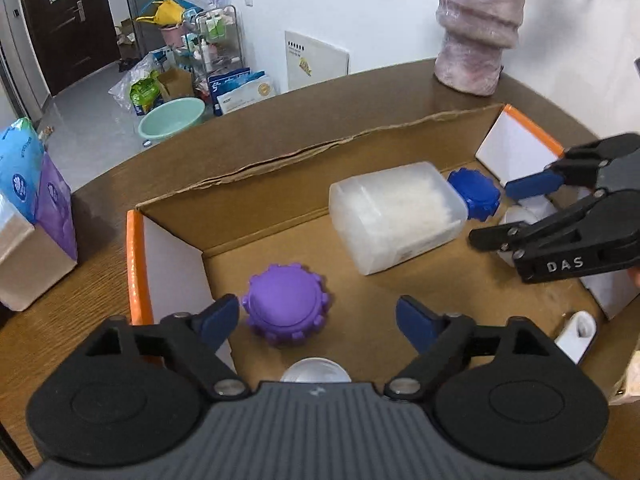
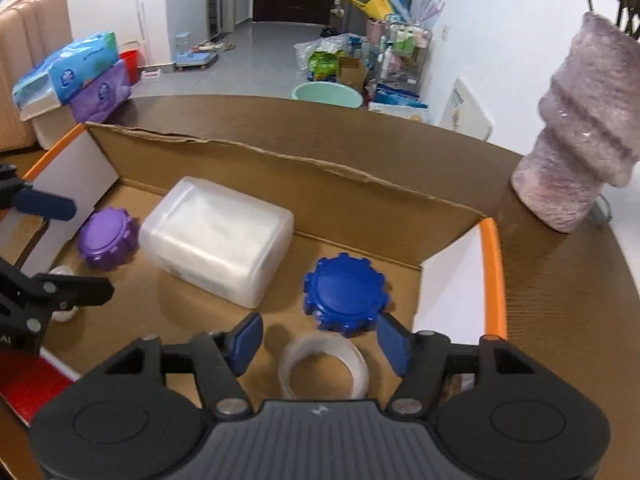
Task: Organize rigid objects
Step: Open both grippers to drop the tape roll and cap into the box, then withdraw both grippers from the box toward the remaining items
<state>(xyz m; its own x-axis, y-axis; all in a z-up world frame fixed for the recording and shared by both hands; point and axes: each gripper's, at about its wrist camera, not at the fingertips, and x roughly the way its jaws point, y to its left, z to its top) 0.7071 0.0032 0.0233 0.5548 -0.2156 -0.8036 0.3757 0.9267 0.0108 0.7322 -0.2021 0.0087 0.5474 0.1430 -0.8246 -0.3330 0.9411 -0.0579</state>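
A: How did the grippers stand?

B: The left gripper [image 1: 318, 322] was spread wide with nothing clamped, the purple toothed cap [image 1: 286, 304] lying between its pads. The right gripper [image 2: 320, 344] was parted too, empty, over a clear tape roll [image 2: 323, 368], the blue toothed cap [image 2: 346, 294] just beyond.

A: And around them?

B: Both caps lay in a shallow cardboard box [image 2: 280, 172] beside a frosted plastic case [image 2: 218, 240]. The box sat on a brown wood-grain surface [image 1: 100, 280] bearing a wrapped pink vase [image 2: 580, 168] and tissue packs [image 2: 72, 68]. Beyond were a grey tiled floor [image 2: 260, 56], a green basin [image 1: 172, 118] and a dark door [image 1: 60, 20].
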